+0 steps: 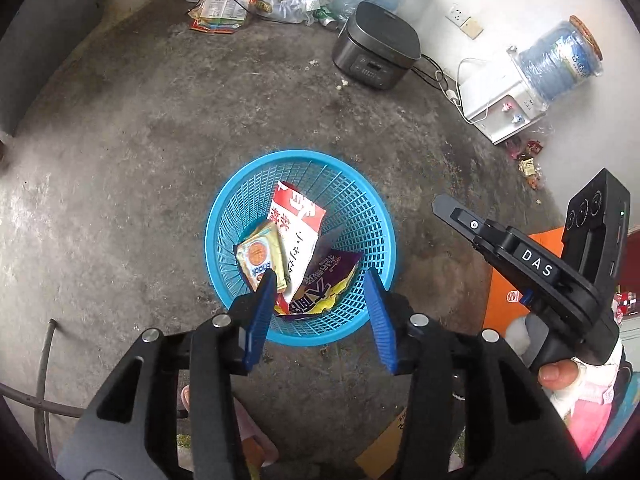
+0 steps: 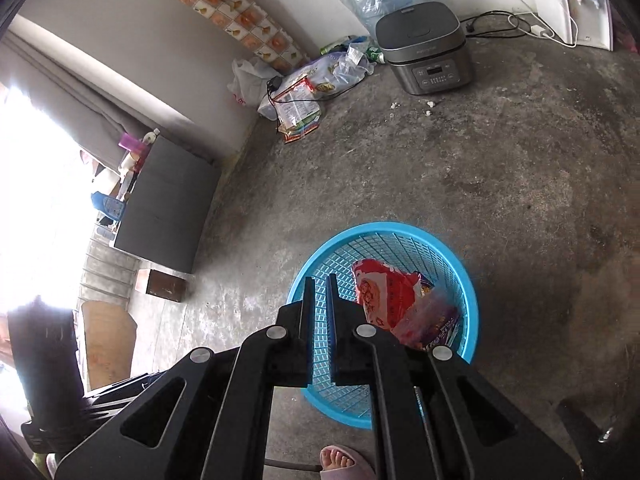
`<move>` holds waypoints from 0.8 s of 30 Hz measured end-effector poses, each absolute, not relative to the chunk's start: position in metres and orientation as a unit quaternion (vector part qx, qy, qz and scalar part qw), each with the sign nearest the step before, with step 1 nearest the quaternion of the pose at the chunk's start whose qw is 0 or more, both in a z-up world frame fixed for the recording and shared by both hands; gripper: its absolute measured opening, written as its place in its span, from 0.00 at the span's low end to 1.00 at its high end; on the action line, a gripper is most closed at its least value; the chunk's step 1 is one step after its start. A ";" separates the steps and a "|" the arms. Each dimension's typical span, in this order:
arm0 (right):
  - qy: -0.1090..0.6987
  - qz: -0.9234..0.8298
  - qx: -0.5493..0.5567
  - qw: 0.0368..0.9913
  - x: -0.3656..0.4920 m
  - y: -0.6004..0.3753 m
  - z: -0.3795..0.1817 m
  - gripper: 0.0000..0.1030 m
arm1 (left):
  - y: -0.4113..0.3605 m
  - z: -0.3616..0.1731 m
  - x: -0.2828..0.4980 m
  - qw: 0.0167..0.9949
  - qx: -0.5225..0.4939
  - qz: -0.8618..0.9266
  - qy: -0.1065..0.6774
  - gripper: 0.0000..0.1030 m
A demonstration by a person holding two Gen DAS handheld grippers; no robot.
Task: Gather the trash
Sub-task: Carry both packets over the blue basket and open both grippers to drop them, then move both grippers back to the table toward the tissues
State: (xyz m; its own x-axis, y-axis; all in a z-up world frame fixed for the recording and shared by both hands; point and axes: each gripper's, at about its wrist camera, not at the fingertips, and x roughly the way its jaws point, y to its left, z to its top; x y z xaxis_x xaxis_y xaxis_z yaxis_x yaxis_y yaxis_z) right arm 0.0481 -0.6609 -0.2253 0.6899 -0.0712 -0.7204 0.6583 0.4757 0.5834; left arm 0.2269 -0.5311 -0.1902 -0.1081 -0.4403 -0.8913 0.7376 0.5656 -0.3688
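Item: blue mesh basket (image 1: 224,216) on the concrete floor (image 1: 160,120), holding three wrappers: yellow packet (image 1: 260,258), red-and-white bag (image 1: 298,224), purple pouch (image 1: 324,280).

Step, as judged: drop-off into the basket. The left gripper (image 1: 320,278) hangs over it, fingers spread, nothing between them. The right gripper (image 2: 319,280) has its fingers pressed nearly together, empty.

Next move: fetching the loose wrappers (image 1: 222,8) by the far wall, left of the rice cooker (image 1: 378,46).

Writing: "DAS" on the right gripper's body; "Knorr" on the yellow packet, likely; Chinese characters elsewhere.
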 end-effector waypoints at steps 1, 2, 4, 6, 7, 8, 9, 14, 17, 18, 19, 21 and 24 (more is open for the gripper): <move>0.320 -0.233 0.459 0.795 0.043 -0.662 -0.224 0.07 | -0.529 -0.184 0.227 0.658 0.122 -0.450 0.591 0.41; 0.319 -0.237 0.461 0.793 0.038 -0.663 -0.225 0.08 | -0.527 -0.177 0.226 0.662 0.119 -0.451 0.587 0.41; 0.320 -0.243 0.466 0.789 0.030 -0.665 -0.227 0.16 | -0.519 -0.160 0.225 0.669 0.115 -0.453 0.578 0.41; 0.332 -0.250 0.463 0.783 0.027 -0.665 -0.232 0.30 | -0.508 -0.142 0.223 0.678 0.120 -0.453 0.567 0.43; 0.343 -0.254 0.462 0.778 0.028 -0.664 -0.236 0.35 | -0.501 -0.132 0.222 0.683 0.123 -0.452 0.561 0.44; 0.358 -0.256 0.463 0.770 0.031 -0.664 -0.242 0.36 | -0.491 -0.120 0.222 0.688 0.124 -0.450 0.555 0.44; 0.377 -0.256 0.468 0.757 0.036 -0.664 -0.252 0.36 | -0.481 -0.109 0.221 0.693 0.125 -0.448 0.550 0.45; 0.460 -0.266 0.492 0.690 0.068 -0.667 -0.314 0.36 | -0.408 -0.050 0.218 0.712 0.118 -0.452 0.524 0.50; 0.481 -0.284 0.495 0.666 0.083 -0.667 -0.341 0.36 | -0.353 -0.020 0.215 0.730 0.105 -0.447 0.507 0.53; 0.479 -0.293 0.500 0.659 0.083 -0.667 -0.345 0.36 | -0.332 -0.012 0.215 0.737 0.094 -0.442 0.503 0.54; 0.470 -0.299 0.509 0.656 0.081 -0.666 -0.345 0.36 | -0.310 -0.005 0.216 0.746 0.079 -0.433 0.500 0.54; 0.448 -0.298 0.524 0.661 0.074 -0.658 -0.337 0.36 | -0.262 0.008 0.215 0.767 0.041 -0.414 0.488 0.55; 0.413 -0.292 0.529 0.682 0.055 -0.638 -0.311 0.36 | -0.190 0.022 0.204 0.810 -0.001 -0.369 0.456 0.57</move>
State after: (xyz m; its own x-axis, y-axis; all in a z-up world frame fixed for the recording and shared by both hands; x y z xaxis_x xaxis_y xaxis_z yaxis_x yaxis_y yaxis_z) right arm 0.0546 -0.6378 -0.3111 0.4887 0.0382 -0.8716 0.8349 0.2694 0.4799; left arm 0.2039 -0.1897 0.0223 0.3116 -0.5982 -0.7383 0.5962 0.7281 -0.3383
